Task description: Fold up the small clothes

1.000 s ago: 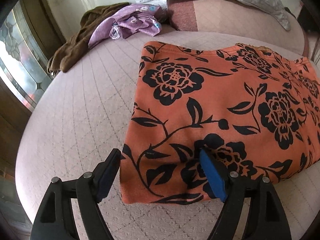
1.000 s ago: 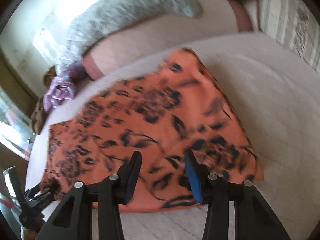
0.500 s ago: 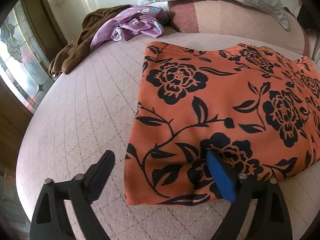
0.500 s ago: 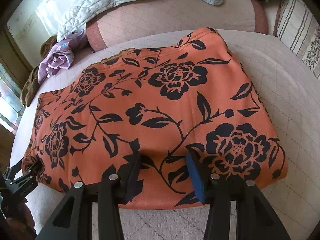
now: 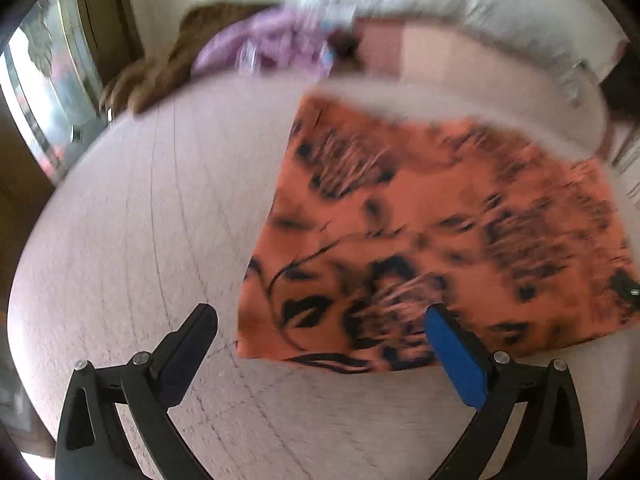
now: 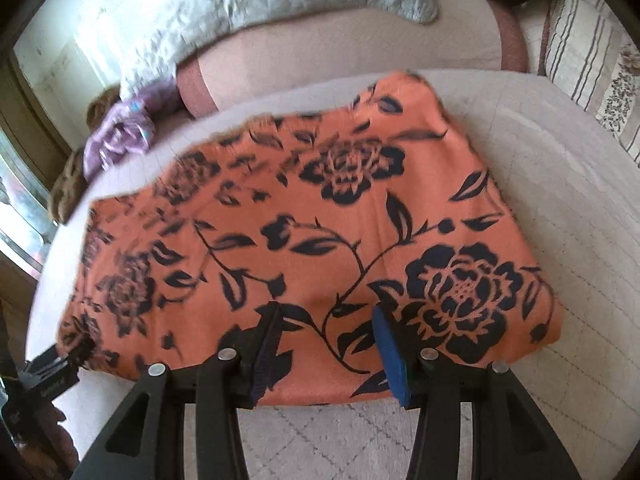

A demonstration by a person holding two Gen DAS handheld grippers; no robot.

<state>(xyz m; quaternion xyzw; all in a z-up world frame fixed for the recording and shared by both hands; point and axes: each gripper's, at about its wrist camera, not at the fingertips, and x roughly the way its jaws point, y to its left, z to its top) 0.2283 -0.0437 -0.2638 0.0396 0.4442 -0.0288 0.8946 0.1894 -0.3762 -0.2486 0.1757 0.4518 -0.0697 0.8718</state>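
An orange garment with black flowers point(image 5: 432, 232) lies folded flat on the pale quilted bed point(image 5: 132, 240); it fills the middle of the right wrist view point(image 6: 320, 216). My left gripper point(image 5: 320, 320) is open and empty, above the garment's near left corner; the view is blurred. My right gripper point(image 6: 326, 320) is open and empty, with its fingertips over the garment's near edge. The left gripper also shows at the lower left of the right wrist view point(image 6: 52, 368).
A purple cloth point(image 5: 272, 44) and a brown cloth point(image 5: 160, 72) lie crumpled at the bed's far left. A grey quilted pillow point(image 6: 248, 4) rests on a pink bolster point(image 6: 352, 48). Striped cushions point(image 6: 584, 44) stand at the right. A window point(image 5: 44, 96) is at the left.
My left gripper has drawn back and up from the garment's corner, its jaws spread wider. The right gripper has barely moved over the near edge.
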